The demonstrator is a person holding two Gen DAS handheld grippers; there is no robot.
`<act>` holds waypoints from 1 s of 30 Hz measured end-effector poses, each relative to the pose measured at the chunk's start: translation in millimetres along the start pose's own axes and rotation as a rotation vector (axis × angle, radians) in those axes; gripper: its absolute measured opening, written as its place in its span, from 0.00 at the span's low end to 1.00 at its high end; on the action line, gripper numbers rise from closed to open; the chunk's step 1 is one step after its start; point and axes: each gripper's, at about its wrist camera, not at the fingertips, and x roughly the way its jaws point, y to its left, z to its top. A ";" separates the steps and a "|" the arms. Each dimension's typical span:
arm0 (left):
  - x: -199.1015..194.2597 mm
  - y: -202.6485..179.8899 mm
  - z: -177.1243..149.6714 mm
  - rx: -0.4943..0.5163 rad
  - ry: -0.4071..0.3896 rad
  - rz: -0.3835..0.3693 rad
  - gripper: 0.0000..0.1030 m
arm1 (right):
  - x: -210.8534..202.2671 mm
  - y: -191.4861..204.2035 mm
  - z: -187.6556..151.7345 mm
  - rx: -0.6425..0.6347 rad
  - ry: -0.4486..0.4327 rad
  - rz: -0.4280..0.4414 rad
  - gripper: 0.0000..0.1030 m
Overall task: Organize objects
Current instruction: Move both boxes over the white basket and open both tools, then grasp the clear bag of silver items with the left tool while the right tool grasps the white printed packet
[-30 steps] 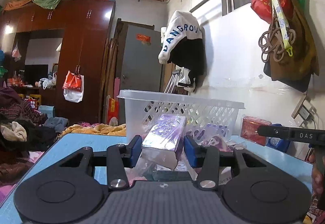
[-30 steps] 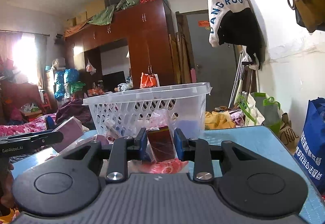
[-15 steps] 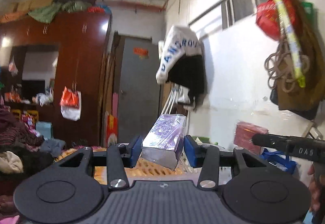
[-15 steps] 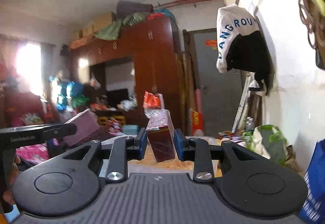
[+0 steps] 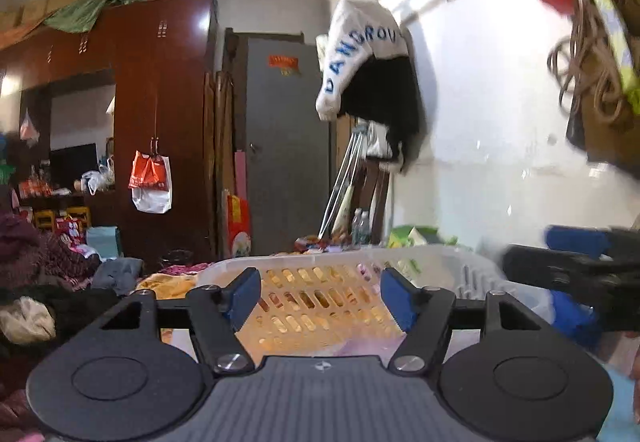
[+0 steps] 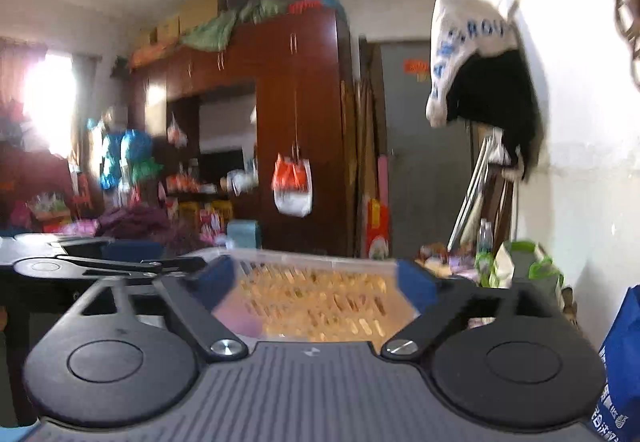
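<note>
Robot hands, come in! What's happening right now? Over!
Left gripper and right gripper open, jaws just spread, nothing between them. Both above white basket. Nothing in the way. Over.

Matte black left gripper (image 5: 320, 296) with ribbed grey base, round discs, silver screws (one per finger arm); blue pads (image 5: 394, 300); right gripper (image 6: 316, 282) built alike.

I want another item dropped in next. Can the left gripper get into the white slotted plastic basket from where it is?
Probably yes: the left gripper stands open and empty, just above the white slotted plastic basket, with nothing between them.
</note>
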 end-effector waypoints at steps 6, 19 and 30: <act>-69.3 2.8 -36.5 -0.075 -0.038 -0.088 0.80 | -57.6 15.4 -54.7 0.045 0.031 0.002 1.00; -145.9 0.0 -103.4 -0.072 -0.056 -0.081 0.80 | -62.5 69.4 -102.2 -0.069 0.198 0.084 1.00; -130.8 -12.7 -138.3 -0.001 0.054 -0.156 0.80 | -57.1 70.8 -111.0 -0.105 0.253 0.060 0.73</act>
